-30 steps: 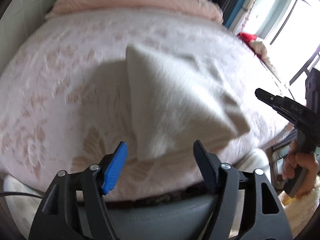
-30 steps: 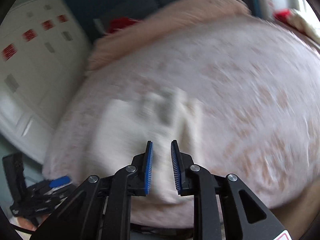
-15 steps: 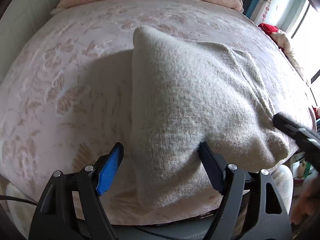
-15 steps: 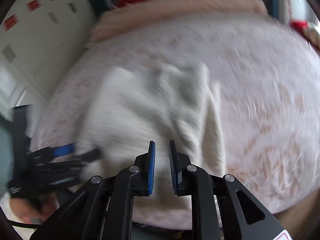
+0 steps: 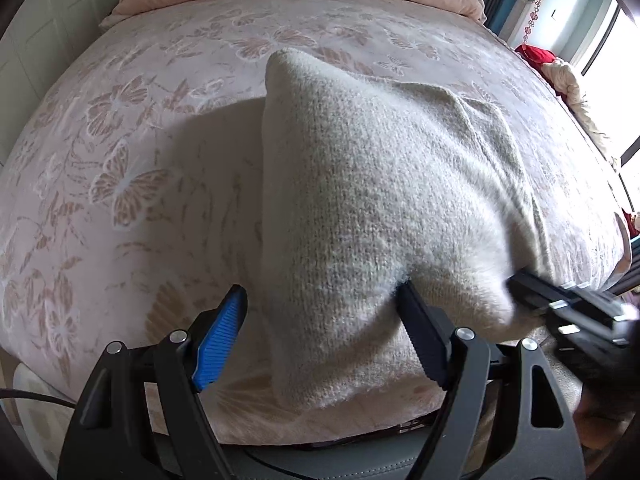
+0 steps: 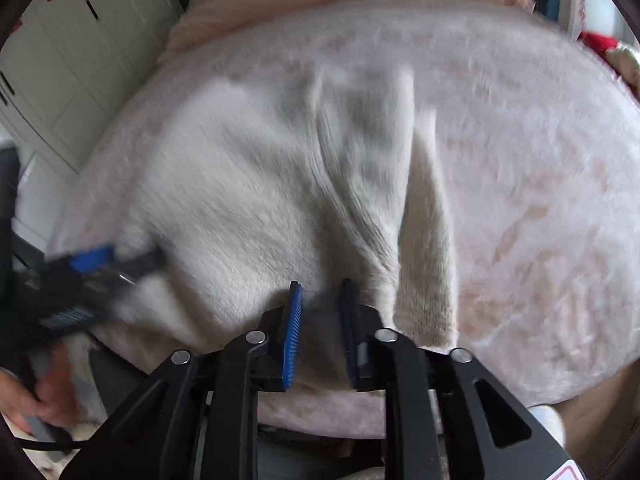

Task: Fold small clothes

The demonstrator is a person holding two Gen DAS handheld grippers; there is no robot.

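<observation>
Butterfly bedspread (image 5: pixel 132 152) sharp only left-wrist

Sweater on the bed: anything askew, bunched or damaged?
No damage visible. The cream knit sweater is tented off the butterfly-print bedspread, not flat. The left gripper is open, one finger pressing into the knit. The right gripper has fabric between its nearly closed fingers. The right wrist view is motion-blurred.

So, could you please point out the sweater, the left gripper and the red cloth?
sweater (image 5: pixel 380 200), left wrist view, middle of the knit.
left gripper (image 5: pixel 322 340), left wrist view, midway between fingertips.
red cloth (image 5: pixel 538 55), left wrist view, its centre.
</observation>
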